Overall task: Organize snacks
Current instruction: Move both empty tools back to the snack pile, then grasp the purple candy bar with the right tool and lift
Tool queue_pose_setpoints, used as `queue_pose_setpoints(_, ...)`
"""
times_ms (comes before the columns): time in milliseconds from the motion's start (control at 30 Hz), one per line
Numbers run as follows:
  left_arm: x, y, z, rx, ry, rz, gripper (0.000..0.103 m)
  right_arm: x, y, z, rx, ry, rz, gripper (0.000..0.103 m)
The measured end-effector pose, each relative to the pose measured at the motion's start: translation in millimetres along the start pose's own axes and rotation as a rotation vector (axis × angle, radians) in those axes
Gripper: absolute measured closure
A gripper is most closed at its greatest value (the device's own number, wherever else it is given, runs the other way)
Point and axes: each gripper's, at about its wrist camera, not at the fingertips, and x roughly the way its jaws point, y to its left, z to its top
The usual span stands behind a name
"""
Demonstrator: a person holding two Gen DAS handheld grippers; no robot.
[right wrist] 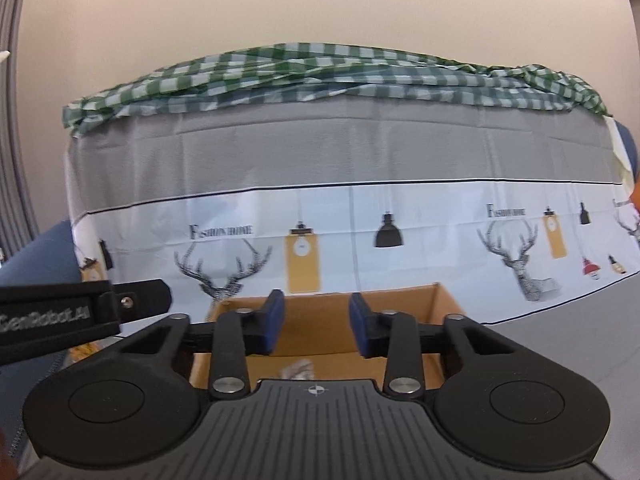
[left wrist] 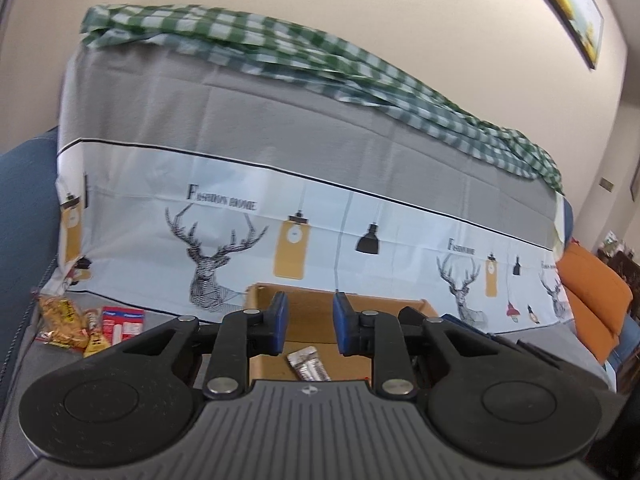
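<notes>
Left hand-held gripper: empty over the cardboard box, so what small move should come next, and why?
Probably swing the left hand-held gripper left toward the snack packets on the grey cover. Its jaws stand apart with nothing between them, the cardboard box already holds one silver packet, and those packets still lie outside it.

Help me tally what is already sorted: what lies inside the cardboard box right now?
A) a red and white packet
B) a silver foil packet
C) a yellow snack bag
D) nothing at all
B: a silver foil packet lies on the floor of the cardboard box, while the yellow snack bag and red and white packet sit outside, to its left.
</notes>
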Motion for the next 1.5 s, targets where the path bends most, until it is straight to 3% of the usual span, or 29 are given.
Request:
queue_pose_setpoints(133,-1.4,14.2,6.3,-0.021,0.015,0.029,0.077,0.2,19.5,-3.5,0.008,0.0,0.031,0.069)
queue_pose_setpoints(333,-0.9,48.8,15.1,-0.081,0.071,0.09,0.077,-0.8,55.8,-14.0,0.003,0.005,0.115,0.086)
queue_pose_setpoints(500,-6.6,90.0,27.1,-0.147,0.098,0.144,0.077,0.3,86.8,-26.0,-0.015,0.034,0.168,0.087)
queue_pose_setpoints(733,-29.7,170.2,48.7,-0.293,0.112,0.243,0.077,7.8,124.9,-54.1,-0.04,0.149,0.255,0.086)
queue_pose_setpoints(867,-39.2,194.3,50.6,-0.341,0.126,0.272,0.077,18.5,143.3,-72.6,-0.037,0.245,0.285,0.086)
queue_pose_setpoints(933,-40.1,194.9,50.9,-0.338,0.135,0.265,0.077,29.3,152.6,-82.5,-0.045,0.296,0.281,0.082)
queue_pose_setpoints(967,-40.0,193.7,51.4,-0.337,0.135,0.257,0.077,35.5,155.9,-87.1,-0.04,0.323,0.265,0.072)
queue_pose_setpoints(1000,-40.5,192.6,51.9,-0.338,0.134,0.249,0.077,43.8,158.7,-92.9,-0.021,0.36,0.242,0.054)
queue_pose_setpoints(1100,-39.6,187.5,52.4,-0.338,0.134,0.227,0.077,68.3,163.8,-108.8,0.057,0.448,0.171,0.03)
queue_pose_setpoints(1367,-39.6,183.9,53.1,-0.309,0.15,0.194,0.077,118.3,146.4,-126.3,0.454,0.513,-0.048,0.017)
queue_pose_setpoints(1500,-38.5,185.6,52.1,-0.312,0.158,0.192,0.077,136.4,149.7,-132.0,0.486,0.551,-0.137,0.016)
